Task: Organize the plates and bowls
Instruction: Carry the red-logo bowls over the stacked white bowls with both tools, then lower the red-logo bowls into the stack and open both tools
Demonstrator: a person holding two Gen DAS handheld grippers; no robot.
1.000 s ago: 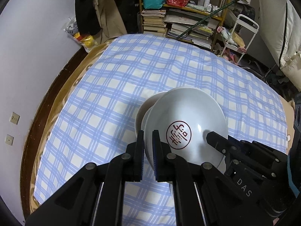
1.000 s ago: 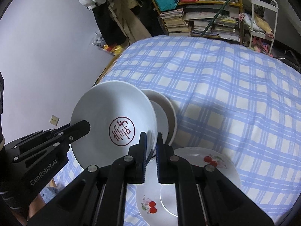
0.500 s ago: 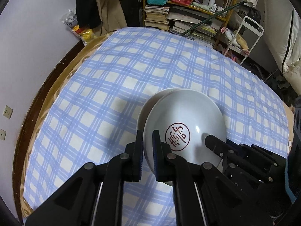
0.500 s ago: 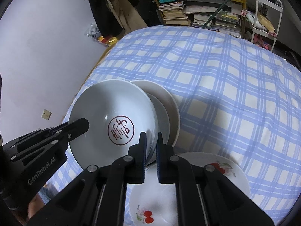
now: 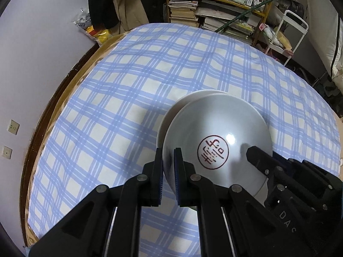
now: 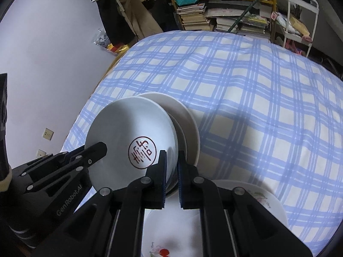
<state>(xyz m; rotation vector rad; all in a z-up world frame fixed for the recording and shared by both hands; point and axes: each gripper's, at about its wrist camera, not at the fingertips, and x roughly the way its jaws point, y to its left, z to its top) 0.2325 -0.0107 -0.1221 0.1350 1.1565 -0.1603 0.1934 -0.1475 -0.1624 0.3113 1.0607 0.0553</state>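
- White bowl (image 5: 216,141) with a red round seal mark inside, tilted, held above the blue-checked cloth (image 5: 133,81) that covers the bench.
- Left tongs (image 5: 168,167): narrow, pads clamped on the bowl's near-left rim.
- Right tongs (image 6: 171,167): narrow, clamped on the opposite rim of the same bowl (image 6: 133,141); each tool shows in the other's view, across the bowl.
- Cream plate (image 6: 188,124) lies on the cloth directly behind and under the bowl; cannot tell whether the two touch.
- Cherry-patterned plate (image 6: 263,199) lies on the cloth nearer the right tongs, partly hidden by them.
- Background: shelf with stacked books (image 5: 184,10), white cart (image 5: 293,30), hanging clothes (image 5: 103,2) by the wall.
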